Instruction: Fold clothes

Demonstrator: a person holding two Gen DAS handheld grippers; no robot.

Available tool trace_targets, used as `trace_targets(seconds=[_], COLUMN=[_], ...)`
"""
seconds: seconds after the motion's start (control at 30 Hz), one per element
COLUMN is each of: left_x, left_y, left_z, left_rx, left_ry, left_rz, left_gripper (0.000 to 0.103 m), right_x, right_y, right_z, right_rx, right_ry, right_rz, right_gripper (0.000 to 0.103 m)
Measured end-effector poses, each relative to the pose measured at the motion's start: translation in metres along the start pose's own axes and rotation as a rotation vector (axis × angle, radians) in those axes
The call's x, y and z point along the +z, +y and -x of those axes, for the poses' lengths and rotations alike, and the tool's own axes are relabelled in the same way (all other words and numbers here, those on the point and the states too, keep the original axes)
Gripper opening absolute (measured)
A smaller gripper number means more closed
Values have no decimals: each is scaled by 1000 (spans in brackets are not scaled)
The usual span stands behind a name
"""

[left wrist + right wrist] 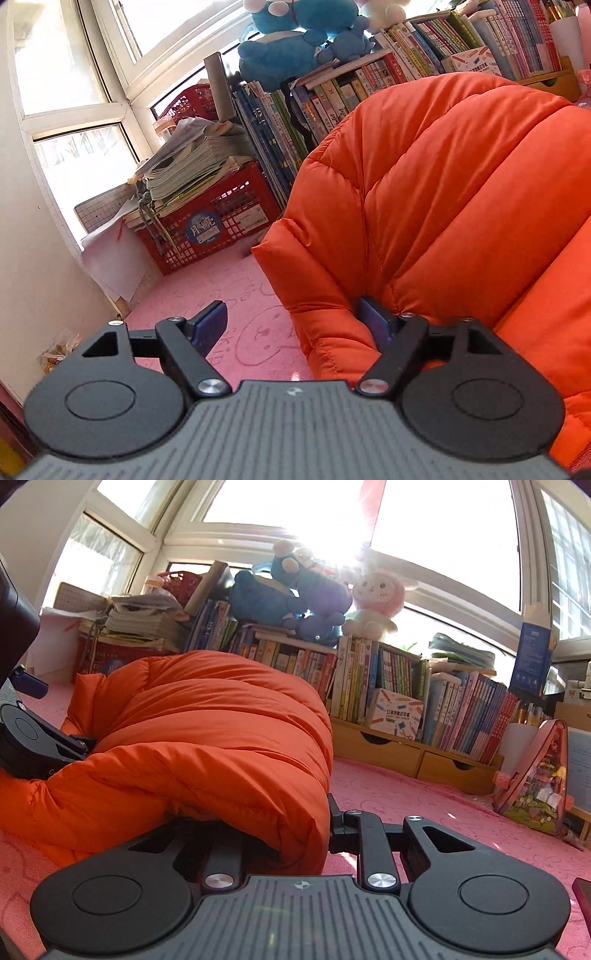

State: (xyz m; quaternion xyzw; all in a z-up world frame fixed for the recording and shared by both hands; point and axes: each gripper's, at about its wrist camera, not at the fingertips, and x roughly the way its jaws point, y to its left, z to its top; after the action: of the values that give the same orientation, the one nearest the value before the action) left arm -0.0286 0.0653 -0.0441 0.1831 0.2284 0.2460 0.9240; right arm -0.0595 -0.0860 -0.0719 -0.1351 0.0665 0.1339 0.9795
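A puffy orange quilted jacket lies bunched on the pink mat. My left gripper is at its left edge, jaws wide apart. The left blue pad hangs free over the mat, while the right pad is tucked into a fold of the jacket. In the right wrist view the jacket fills the left half. My right gripper is shut on its near right edge: fabric hides the left finger and the right finger presses against the hem. The left gripper shows at the far left edge.
A red crate with stacked papers stands at the back left by the window. Rows of books on a wooden shelf with drawers line the back, with plush toys on top. A triangular pink bag stands at the right.
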Motion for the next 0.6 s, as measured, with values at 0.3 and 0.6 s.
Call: trace_targets(seconds=[0.3,0.6], left_x=[-5,-4], left_y=[7,15], left_z=[-2,-6], left_rx=[-25,-58], left_ry=[20,47], left_rz=[32,68], left_gripper=[89,85], right_x=[-31,-14], right_y=[-5,34], right_z=[22,23], right_rx=[-59,-138], right_ry=[0,-136], right_rz=[161,243], right_gripper=[43,40])
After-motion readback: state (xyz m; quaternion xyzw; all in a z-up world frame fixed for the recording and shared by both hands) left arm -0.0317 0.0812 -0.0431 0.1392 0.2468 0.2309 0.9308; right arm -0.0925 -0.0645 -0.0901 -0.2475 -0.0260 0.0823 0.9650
